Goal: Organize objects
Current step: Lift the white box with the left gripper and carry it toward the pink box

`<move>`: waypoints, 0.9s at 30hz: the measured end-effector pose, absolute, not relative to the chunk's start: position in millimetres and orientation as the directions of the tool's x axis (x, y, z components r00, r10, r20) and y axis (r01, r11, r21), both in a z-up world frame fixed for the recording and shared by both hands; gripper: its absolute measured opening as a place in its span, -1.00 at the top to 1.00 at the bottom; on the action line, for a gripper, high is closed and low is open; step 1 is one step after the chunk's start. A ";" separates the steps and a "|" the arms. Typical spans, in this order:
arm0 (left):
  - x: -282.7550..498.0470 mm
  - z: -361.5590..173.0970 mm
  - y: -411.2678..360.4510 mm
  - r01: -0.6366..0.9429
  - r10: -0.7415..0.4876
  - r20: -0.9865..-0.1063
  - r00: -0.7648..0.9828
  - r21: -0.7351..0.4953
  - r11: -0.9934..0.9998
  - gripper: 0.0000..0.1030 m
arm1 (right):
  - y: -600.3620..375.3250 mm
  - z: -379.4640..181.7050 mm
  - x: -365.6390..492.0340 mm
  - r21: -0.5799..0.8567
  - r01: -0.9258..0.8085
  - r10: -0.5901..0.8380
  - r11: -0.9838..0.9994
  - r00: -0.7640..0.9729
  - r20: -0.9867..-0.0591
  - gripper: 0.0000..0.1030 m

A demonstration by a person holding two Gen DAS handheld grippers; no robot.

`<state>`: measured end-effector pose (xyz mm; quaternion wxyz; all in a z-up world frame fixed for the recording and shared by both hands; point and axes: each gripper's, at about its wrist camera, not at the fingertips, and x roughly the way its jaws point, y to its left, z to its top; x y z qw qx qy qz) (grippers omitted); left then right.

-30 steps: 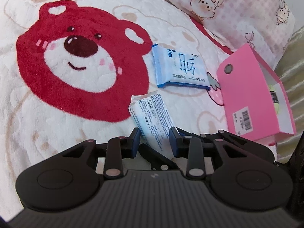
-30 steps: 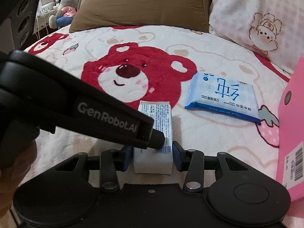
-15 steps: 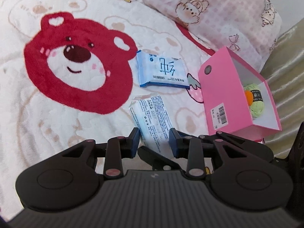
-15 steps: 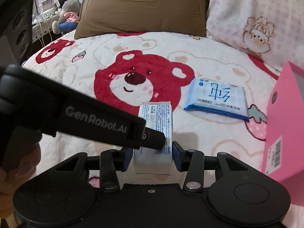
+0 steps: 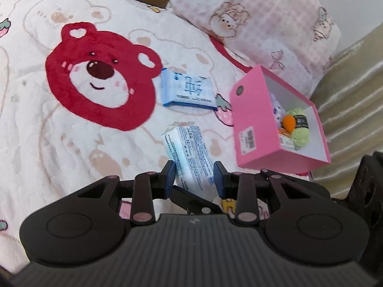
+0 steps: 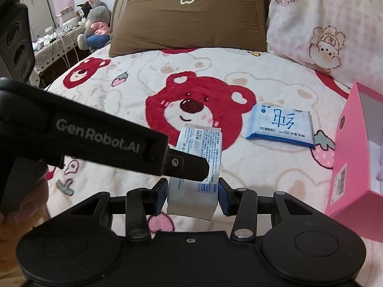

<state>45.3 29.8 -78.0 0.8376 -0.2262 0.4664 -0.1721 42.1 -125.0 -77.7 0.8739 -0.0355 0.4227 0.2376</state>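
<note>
A white-and-blue tissue pack (image 5: 189, 148) hangs above the bear blanket, held by both grippers at once. My left gripper (image 5: 194, 178) is shut on its near end, blue pads against both sides. My right gripper (image 6: 192, 191) is shut on the same pack (image 6: 201, 143), pads pressing its edges. In the right wrist view the left gripper's black finger (image 6: 186, 165) crosses over the pack from the left. A blue wet-wipe pack (image 5: 188, 88) (image 6: 281, 125) lies flat on the blanket. To the right stands an open pink box (image 5: 253, 119) (image 6: 349, 155).
Inside the pink box lie a green yarn ball (image 5: 299, 134) and an orange item (image 5: 288, 122). A brown pillow (image 6: 191, 16) and a pink-checked pillow (image 6: 323, 19) line the bed's head. A hand (image 6: 24, 203) holds the left gripper's handle. Plush toys (image 6: 95, 21) sit far left.
Both grippers have risen together with the tissue pack between them. The blanket looks farther away, and the inside of the pink box has come into view.
</note>
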 end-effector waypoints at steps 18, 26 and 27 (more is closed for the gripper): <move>14.4 -11.2 1.3 0.160 -0.542 -0.665 0.514 -0.546 0.822 0.38 | -163.2 -0.9 9.5 0.170 -0.419 0.395 0.892 0.540 -0.743 0.05; 10.2 -0.6 -25.4 0.197 -0.535 -0.678 0.504 -0.513 0.835 0.38 | -180.9 6.8 3.4 0.149 -0.412 0.373 0.899 0.541 -0.754 0.05; 10.0 0.5 -28.6 0.201 -0.536 -0.679 0.502 -0.511 0.836 0.38 | -183.7 7.6 2.4 0.148 -0.412 0.371 0.899 0.539 -0.756 0.05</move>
